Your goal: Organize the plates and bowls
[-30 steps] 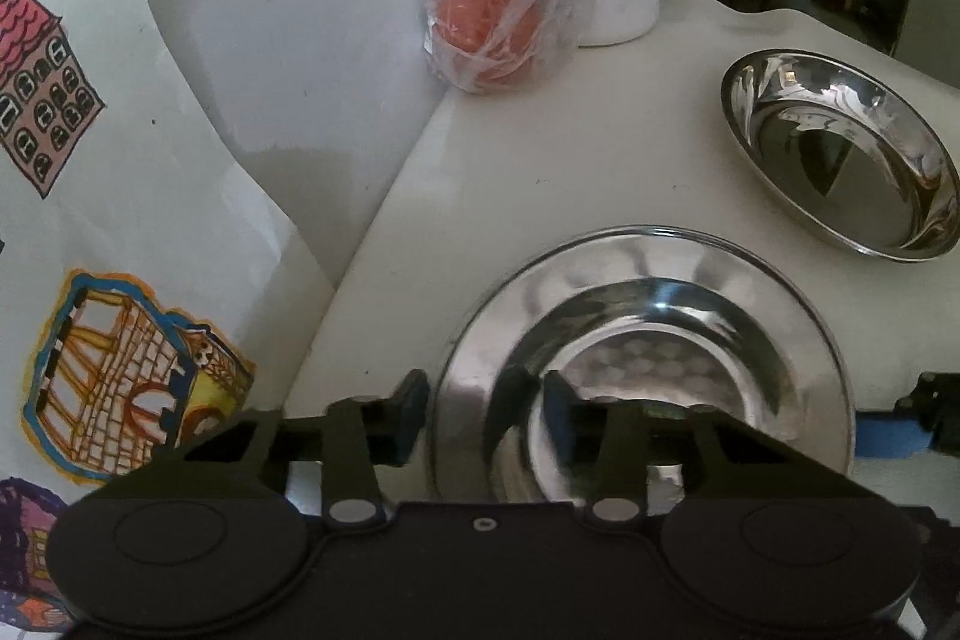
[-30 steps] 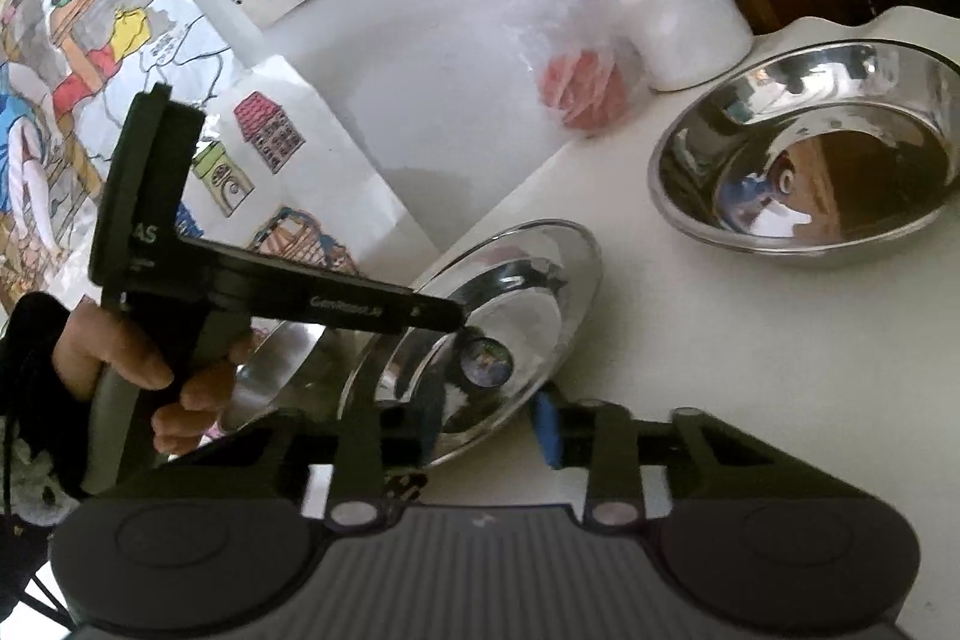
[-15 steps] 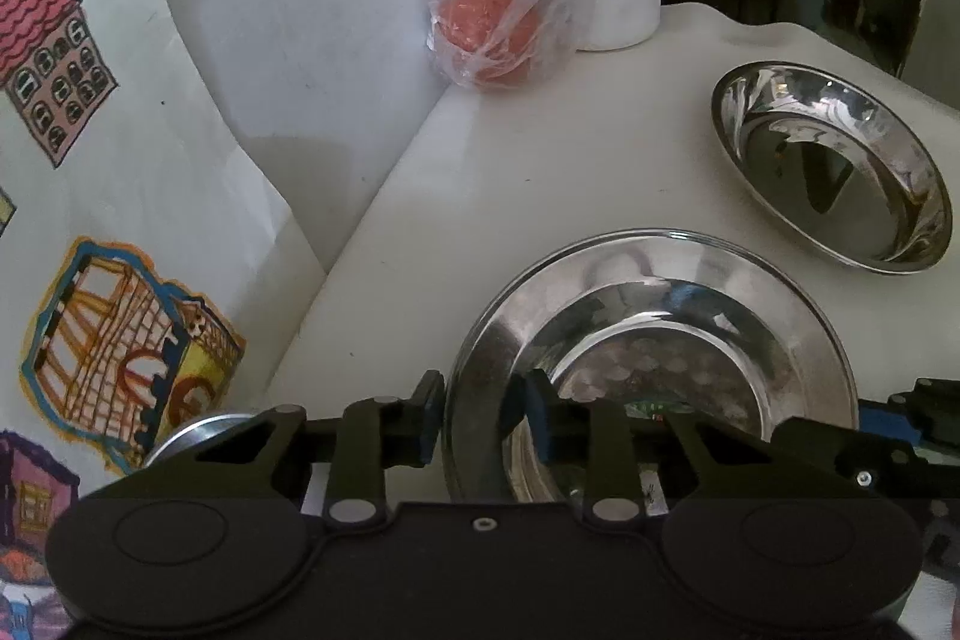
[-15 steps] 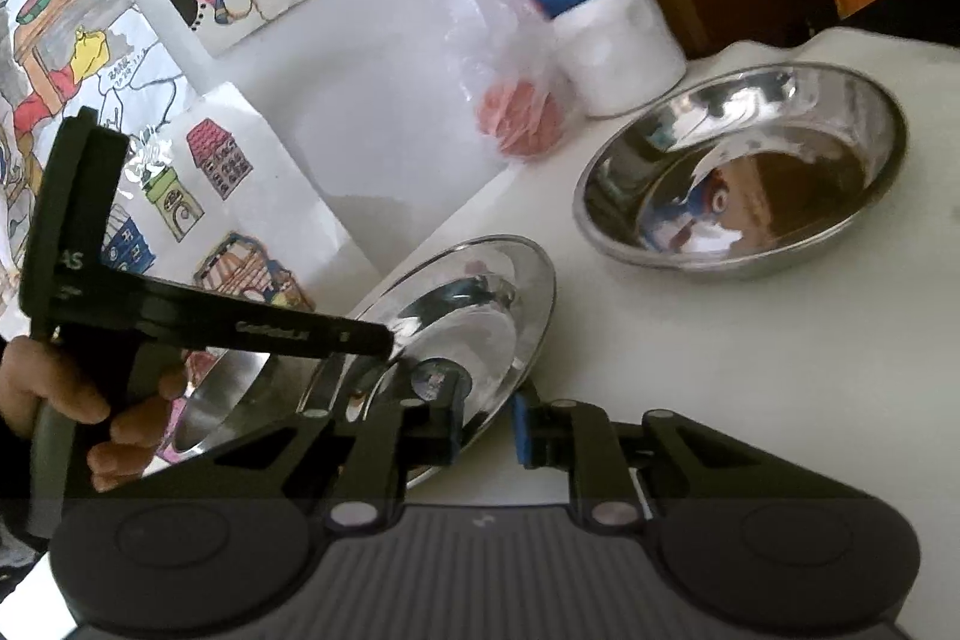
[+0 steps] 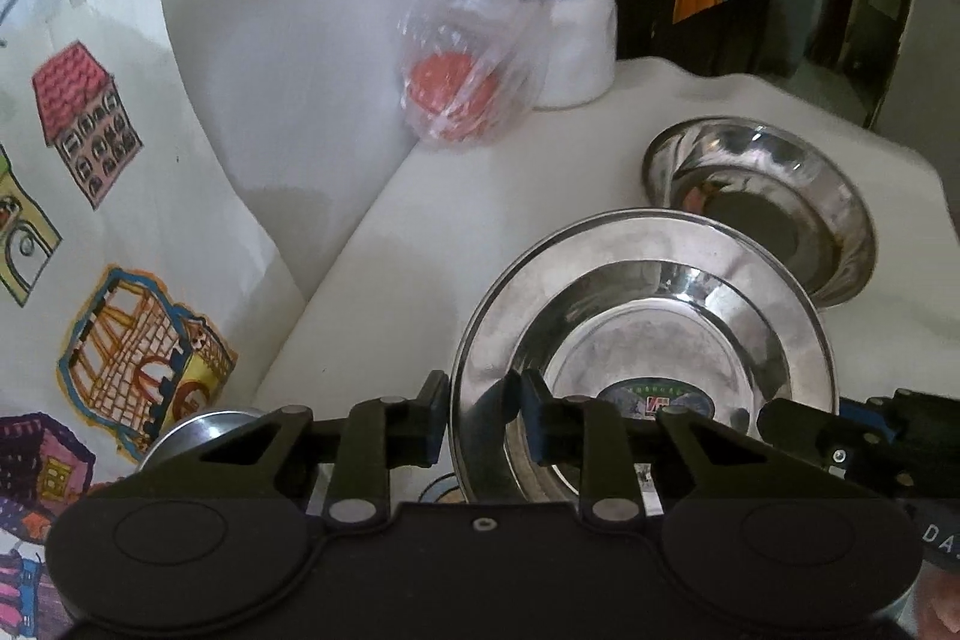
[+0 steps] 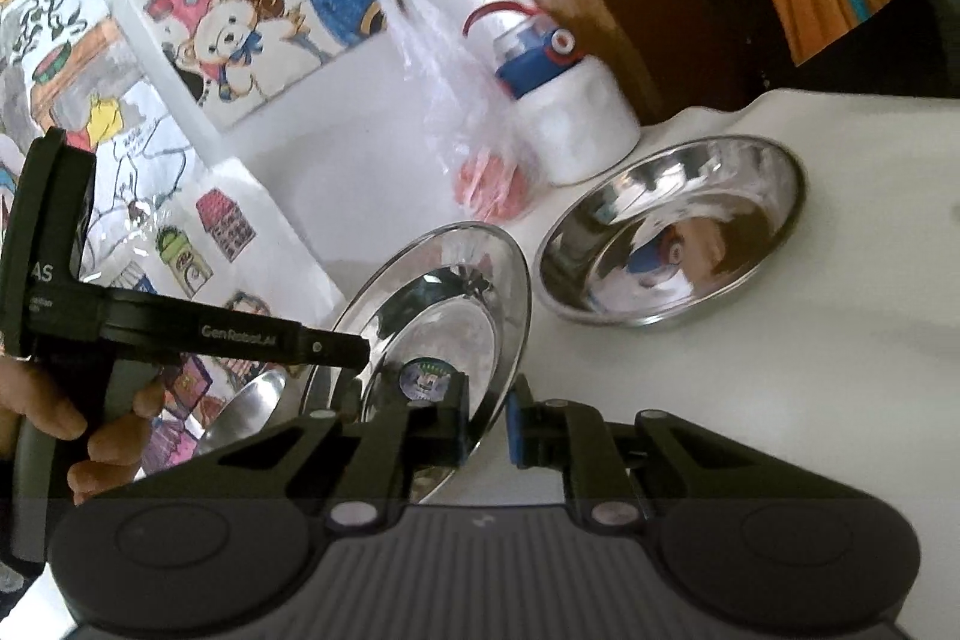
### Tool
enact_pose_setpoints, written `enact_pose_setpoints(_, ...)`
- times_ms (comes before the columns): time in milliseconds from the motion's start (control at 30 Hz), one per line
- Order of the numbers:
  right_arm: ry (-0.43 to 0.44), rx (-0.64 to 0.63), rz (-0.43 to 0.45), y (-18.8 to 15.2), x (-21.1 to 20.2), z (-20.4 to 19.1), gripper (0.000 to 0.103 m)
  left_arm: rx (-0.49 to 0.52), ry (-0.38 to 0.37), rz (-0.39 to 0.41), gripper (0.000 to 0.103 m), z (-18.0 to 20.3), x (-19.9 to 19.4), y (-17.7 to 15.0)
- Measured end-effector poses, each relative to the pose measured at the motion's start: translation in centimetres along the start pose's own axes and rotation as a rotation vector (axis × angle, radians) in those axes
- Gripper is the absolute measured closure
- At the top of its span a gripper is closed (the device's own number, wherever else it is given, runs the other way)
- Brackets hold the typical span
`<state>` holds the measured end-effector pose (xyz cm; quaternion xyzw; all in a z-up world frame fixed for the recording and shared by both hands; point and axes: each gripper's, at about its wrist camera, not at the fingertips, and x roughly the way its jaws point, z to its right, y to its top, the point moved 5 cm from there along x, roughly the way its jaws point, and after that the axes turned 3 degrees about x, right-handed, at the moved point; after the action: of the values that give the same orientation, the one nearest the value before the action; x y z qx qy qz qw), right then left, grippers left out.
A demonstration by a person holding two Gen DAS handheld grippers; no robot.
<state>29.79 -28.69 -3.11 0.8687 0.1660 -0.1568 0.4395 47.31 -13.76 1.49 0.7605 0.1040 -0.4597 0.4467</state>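
A steel plate (image 5: pixel 648 316) with a wide rim and a sticker in its middle is tilted up off the white table (image 5: pixel 456 220). My left gripper (image 5: pixel 480 418) has the plate's left rim between its blue pads, and its jaws are closing on it. In the right wrist view the same plate (image 6: pixel 444 316) leans to the left. There my right gripper (image 6: pixel 487 421) is shut on its near rim, and the left gripper's tip (image 6: pixel 336 349) meets the far edge. A deep steel bowl (image 5: pixel 762 208) (image 6: pixel 672 244) sits on the table beyond the plate.
Another steel dish (image 5: pixel 198 427) (image 6: pixel 246 412) lies at the left, under the left gripper. A plastic bag with something red (image 5: pixel 468 88) and a white bottle with a blue cap (image 5: pixel 576 40) stand at the back. Drawings cover the wall (image 5: pixel 90 220) on the left.
The plate has come up off the table and tilted, with both grippers rising with it. Both pairs of jaws have narrowed onto its rim. The bowl has not moved.
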Motion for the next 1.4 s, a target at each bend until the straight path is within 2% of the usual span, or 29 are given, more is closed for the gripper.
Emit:
enact_pose_setpoints(300, -0.055, 0.022, 0.072, 2.8, -3.4, 2.7, 0.089, -0.014, -0.031, 0.045, 0.078, 3.4, -1.9, 1.4)
enact_pose_setpoints(533, -0.105, 0.034, 0.114, 5.7, -4.2, 5.5, 0.089, -0.008, -0.065, 0.084, 0.079, 6.8, -2.0, 3.6)
enact_pose_setpoints(933, -0.181, 0.018, 0.158, 9.9, -1.2, 9.2, 0.089, -0.124, -0.088, 0.158, 0.080, 9.8, 1.1, 7.4)
enact_pose_setpoints(1133, -0.195, 0.010, 0.141, 9.9, 0.7, 10.1, 0.089, -0.159, -0.084, 0.168, 0.081, 9.9, 3.0, 8.6)
enact_pose_setpoints(1400, -0.208, -0.015, 0.118, 9.0, 2.4, 9.9, 0.087, -0.180, -0.048, 0.147, 0.081, 9.3, 5.3, 8.2)
